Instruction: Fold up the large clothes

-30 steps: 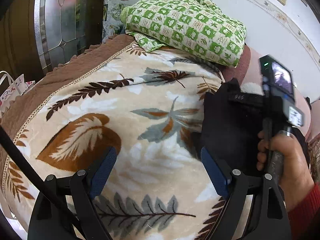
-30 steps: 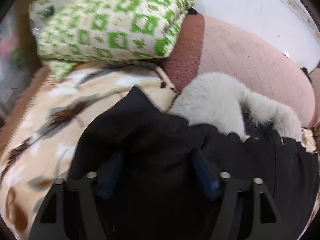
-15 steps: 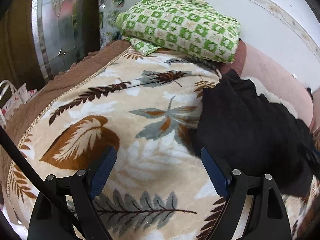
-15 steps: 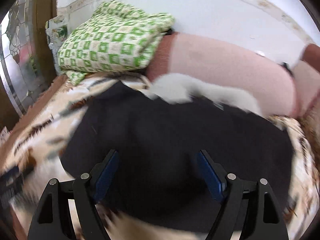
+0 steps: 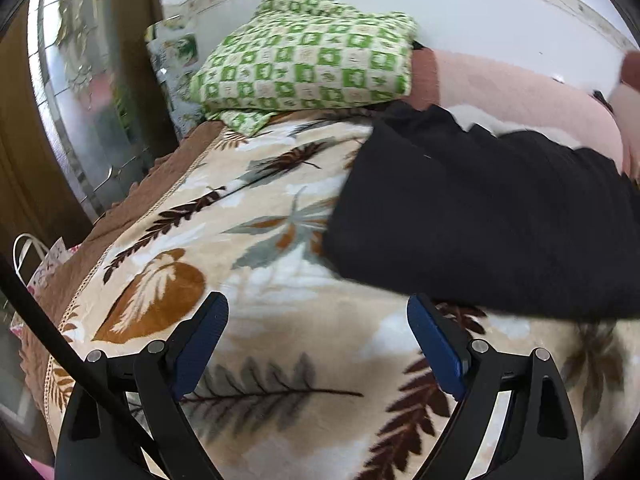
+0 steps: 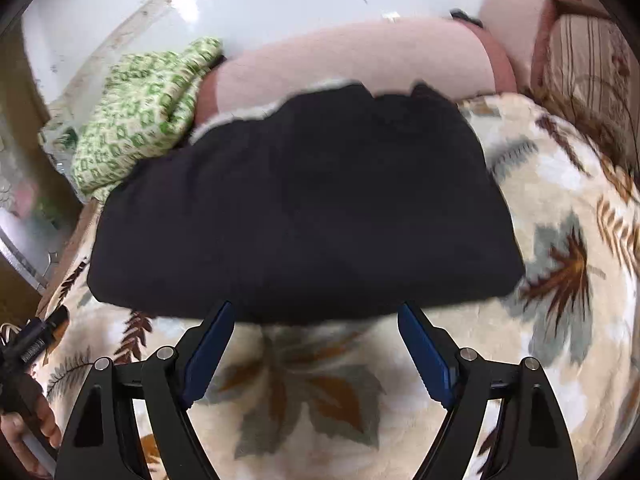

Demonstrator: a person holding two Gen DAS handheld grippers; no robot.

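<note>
A folded black garment (image 5: 488,216) with a pale fur trim at its far edge lies on the leaf-patterned blanket (image 5: 248,264). It also shows in the right wrist view (image 6: 304,216), straight ahead of the fingers. My left gripper (image 5: 318,344) is open and empty above the blanket, left of and below the garment. My right gripper (image 6: 316,354) is open and empty, just short of the garment's near edge. The left gripper and the hand holding it (image 6: 28,384) show at the left edge of the right wrist view.
A folded green checked quilt (image 5: 308,64) lies at the head of the bed. A pink bolster (image 6: 360,60) runs along the white wall behind the garment. A glass door panel (image 5: 84,92) and a paper bag (image 5: 44,264) stand at the left.
My right gripper let go of the black garment and pulled back toward the near side. The garment now lies flat and folded. My left gripper swung to face more to the right.
</note>
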